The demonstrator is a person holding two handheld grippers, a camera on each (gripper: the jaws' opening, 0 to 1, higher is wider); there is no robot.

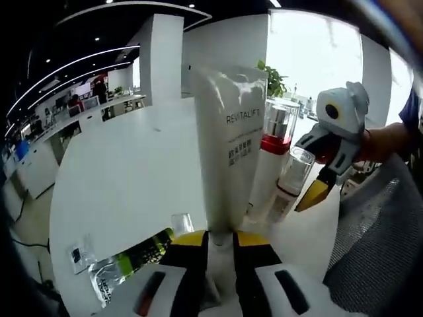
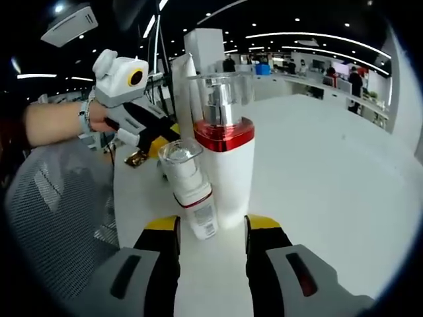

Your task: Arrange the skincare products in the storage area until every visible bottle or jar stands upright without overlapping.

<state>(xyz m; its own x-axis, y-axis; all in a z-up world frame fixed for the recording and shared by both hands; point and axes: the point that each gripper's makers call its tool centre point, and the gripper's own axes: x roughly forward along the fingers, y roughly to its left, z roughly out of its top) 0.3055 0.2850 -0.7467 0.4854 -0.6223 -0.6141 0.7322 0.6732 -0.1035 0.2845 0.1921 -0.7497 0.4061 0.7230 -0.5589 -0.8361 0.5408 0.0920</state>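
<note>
Now I'm standing the tube up beside the bottles.
My left gripper [image 1: 221, 243] pinches the tube [image 1: 228, 142] upright by its base; my right gripper [image 2: 211, 228] gapes around the small bottle [image 2: 188, 188], the pump bottle [image 2: 226, 155] just beyond; next, release gently.

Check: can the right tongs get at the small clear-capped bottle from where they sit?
Probably yes. The right tongs are open, and the small clear-capped bottle stands just ahead, between the jaws. The taller red-banded pump bottle crowds its side, so closing might nudge it.
</note>
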